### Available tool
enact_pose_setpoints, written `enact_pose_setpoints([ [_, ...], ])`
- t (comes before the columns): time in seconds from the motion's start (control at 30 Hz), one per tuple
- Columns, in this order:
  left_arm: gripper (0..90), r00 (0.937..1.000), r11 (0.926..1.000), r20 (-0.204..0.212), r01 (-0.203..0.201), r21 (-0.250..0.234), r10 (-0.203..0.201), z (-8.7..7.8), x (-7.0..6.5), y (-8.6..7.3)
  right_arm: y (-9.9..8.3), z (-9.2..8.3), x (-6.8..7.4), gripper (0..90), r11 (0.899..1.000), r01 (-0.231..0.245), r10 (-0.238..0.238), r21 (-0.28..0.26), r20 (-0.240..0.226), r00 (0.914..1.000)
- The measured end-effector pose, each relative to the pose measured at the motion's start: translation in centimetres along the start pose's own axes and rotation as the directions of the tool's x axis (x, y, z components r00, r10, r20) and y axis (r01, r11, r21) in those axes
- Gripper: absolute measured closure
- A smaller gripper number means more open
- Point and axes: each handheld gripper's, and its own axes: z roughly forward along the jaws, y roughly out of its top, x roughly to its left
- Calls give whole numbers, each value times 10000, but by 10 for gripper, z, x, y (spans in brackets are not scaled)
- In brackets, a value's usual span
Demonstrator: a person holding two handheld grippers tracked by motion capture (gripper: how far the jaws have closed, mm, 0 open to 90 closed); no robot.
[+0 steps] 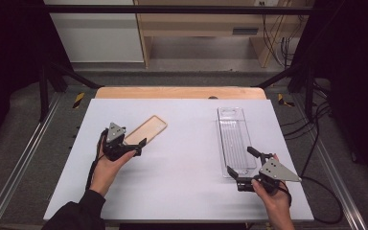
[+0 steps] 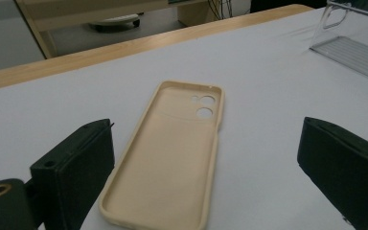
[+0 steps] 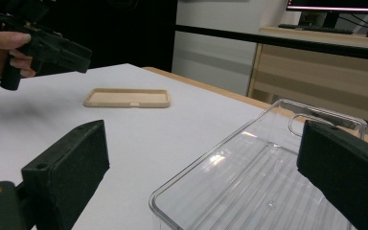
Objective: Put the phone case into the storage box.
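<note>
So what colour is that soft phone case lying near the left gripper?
The soft phone case is plain pale beige, no pattern; the left gripper view shows it best.

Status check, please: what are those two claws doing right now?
Left gripper open at beige phone case. Right gripper open at clear tray. Nothing between.

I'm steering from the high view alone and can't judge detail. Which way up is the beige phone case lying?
Observer: The beige silicone phone case lies hollow side up in the left gripper view, with two round camera holes at its far end.
Operator: Is the left gripper on it?
Observer: No, the left gripper is open, jaws either side of the near end, not touching.
Operator: And the right one?
Observer: The right gripper is open too, with the near end of the clear plastic tray between its jaws.
</note>
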Motion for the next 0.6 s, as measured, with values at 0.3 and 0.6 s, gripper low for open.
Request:
enact_pose_setpoints([
  [0.3, 91, 9999, 9998, -100, 42, 219, -39, 9, 3, -3, 0, -1, 0, 41, 10000, -75, 75, -47, 5, 10000],
  [0.6, 241, 9985, 9989, -546, 129, 457, -104, 18, 7, -7, -1, -1, 1, 41, 10000, -84, 84, 6, -20, 10000],
])
